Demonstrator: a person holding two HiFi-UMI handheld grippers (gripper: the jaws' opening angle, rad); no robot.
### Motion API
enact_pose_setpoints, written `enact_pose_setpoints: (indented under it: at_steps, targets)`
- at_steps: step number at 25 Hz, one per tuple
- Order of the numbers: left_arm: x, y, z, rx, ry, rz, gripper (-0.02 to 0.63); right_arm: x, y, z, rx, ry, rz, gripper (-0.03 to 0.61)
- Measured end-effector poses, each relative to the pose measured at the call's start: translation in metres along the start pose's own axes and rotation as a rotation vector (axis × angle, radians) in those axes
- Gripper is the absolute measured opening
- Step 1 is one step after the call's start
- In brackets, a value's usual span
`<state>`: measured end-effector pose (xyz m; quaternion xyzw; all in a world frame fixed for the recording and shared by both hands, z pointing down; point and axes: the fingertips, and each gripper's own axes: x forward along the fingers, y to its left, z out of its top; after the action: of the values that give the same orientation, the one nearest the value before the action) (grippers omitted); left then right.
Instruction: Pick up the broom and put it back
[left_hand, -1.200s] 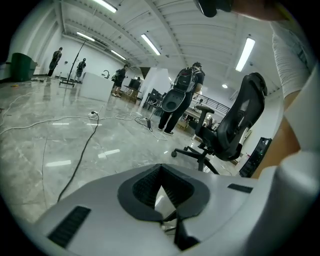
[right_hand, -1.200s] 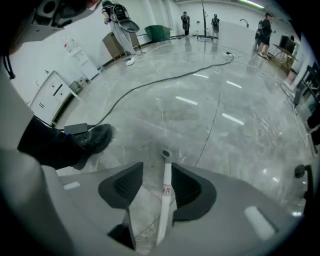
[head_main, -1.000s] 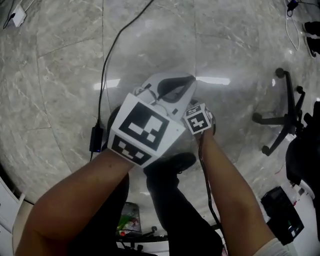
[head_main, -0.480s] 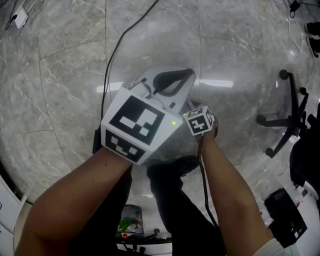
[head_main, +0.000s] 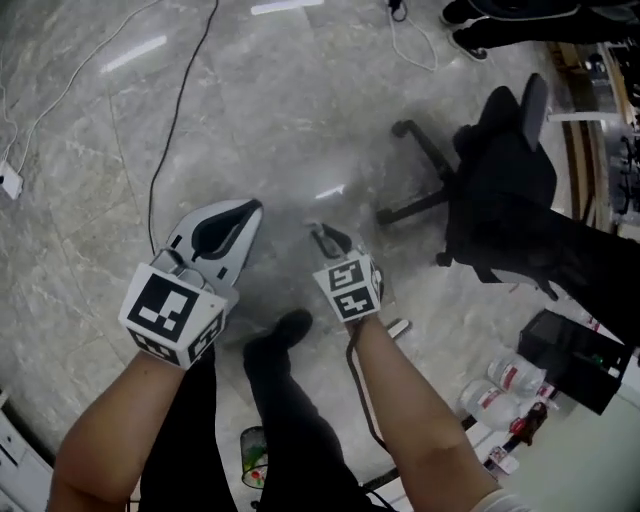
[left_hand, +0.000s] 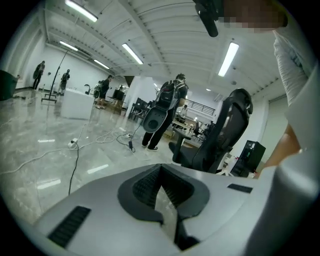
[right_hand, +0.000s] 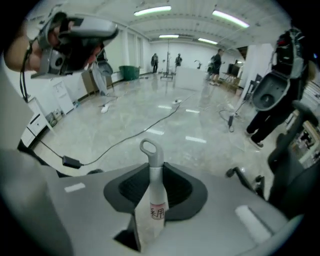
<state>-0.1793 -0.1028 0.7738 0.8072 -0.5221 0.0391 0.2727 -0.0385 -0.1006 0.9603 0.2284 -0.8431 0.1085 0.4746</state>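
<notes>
The broom handle (right_hand: 149, 165), grey loop end outward, is pinched between the 2 jaws of the right gripper (head_main: 330, 248), which have just been closing on it. It is held above the marble floor (head_main: 280, 110), away from its edges; only the handle end is seen. The left gripper (head_main: 248, 212) is held just beside, jaws pressed together on nothing. An office chair (head_main: 500, 190) is seen nearby.
</notes>
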Motion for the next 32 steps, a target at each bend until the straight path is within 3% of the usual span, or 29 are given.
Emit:
enact_pose_setpoints:
  at_steps: [4,8,14,18,24,28,32]
  targets:
    - [0.003,-0.078,0.119,0.067,0.003,-0.048,0.005,-0.166,-0.088,0.046,0.136,-0.143,-0.127,0.082]
    - [0.016,-0.158,0.212,0.124,-0.033,-0.1,0.005,-0.327,-0.186,0.035,0.29,-0.247,-0.323,0.081]
    - [0.013,-0.28,0.315,0.183,0.019,-0.18,0.005,-0.514,-0.285,-0.049,0.647,-0.325,-0.603,0.084]
    - [0.008,-0.381,0.381,0.274,0.044,-0.217,0.005,-0.603,-0.347,-0.115,0.853,-0.344,-0.707,0.086]
    - [-0.017,-0.449,0.402,0.34,0.022,-0.202,0.005,-0.624,-0.372,-0.17,0.951,-0.364,-0.656,0.098]
    - [-0.016,-0.474,0.409,0.359,0.008,-0.204,0.005,-0.637,-0.373,-0.178,0.964,-0.411,-0.627,0.141]
    - [-0.008,-0.501,0.411,0.381,0.003,-0.242,0.005,-0.657,-0.366,-0.172,0.946,-0.444,-0.635,0.144]
